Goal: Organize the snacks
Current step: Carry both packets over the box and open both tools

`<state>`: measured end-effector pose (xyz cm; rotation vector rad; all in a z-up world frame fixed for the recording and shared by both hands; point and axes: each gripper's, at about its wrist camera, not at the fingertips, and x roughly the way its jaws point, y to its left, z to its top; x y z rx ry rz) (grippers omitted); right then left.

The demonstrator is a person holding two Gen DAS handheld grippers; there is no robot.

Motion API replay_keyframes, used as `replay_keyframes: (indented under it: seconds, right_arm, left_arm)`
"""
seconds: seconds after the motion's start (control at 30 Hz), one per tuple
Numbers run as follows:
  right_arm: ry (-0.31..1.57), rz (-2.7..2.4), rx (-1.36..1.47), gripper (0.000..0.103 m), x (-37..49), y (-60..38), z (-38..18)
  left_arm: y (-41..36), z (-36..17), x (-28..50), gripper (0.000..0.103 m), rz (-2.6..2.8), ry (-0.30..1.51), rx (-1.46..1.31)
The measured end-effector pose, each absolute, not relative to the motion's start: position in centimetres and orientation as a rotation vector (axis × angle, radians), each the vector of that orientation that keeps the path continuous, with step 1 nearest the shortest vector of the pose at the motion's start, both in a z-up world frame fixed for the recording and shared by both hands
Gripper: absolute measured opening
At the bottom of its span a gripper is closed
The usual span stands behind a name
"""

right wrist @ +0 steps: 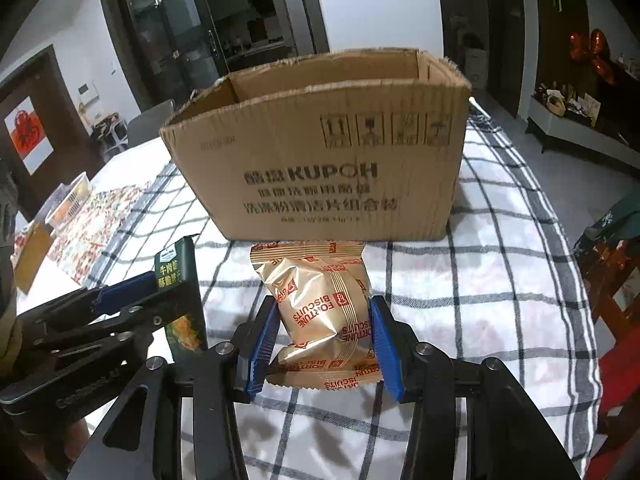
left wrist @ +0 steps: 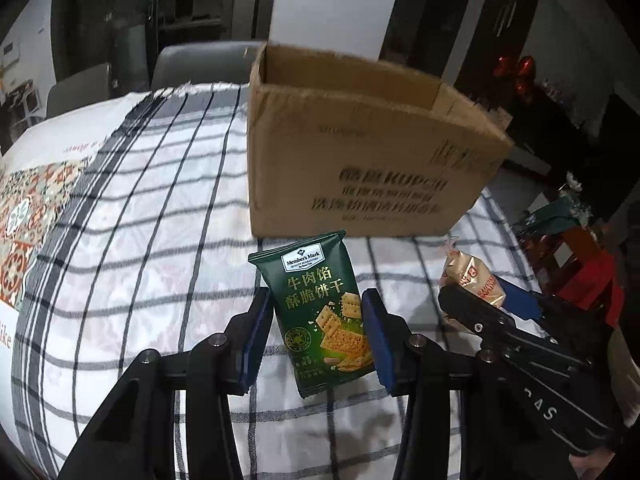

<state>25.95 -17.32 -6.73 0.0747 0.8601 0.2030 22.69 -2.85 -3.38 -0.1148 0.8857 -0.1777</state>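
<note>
My left gripper (left wrist: 318, 322) is shut on a green Member's Mark cracker packet (left wrist: 320, 308), held upright above the checked tablecloth. It also shows in the right wrist view (right wrist: 182, 292). My right gripper (right wrist: 324, 336) is shut on a gold Fortune Biscuits packet (right wrist: 320, 312), which also shows in the left wrist view (left wrist: 470, 278). An open brown cardboard box (left wrist: 360, 160) stands just beyond both packets; in the right wrist view (right wrist: 320, 168) its inside is hidden.
The table carries a black-and-white checked cloth (left wrist: 140, 240) with a patterned mat (left wrist: 24, 232) at the left. A plastic cup (right wrist: 70, 200) stands far left. Grey chairs (left wrist: 192, 64) are behind the table. Red and green items (left wrist: 576, 248) sit right of the table edge.
</note>
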Motion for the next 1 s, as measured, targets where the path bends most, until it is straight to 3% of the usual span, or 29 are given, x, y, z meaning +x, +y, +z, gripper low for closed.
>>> replay_keyframes:
  seconds: [1.0]
  right_arm:
    - [0.601,0.188,0.027,0.047,30.2,-17.6,4.4]
  left_arm:
    - [-2.7,8.6,26.6,0.045,-0.292,0.611,0.0]
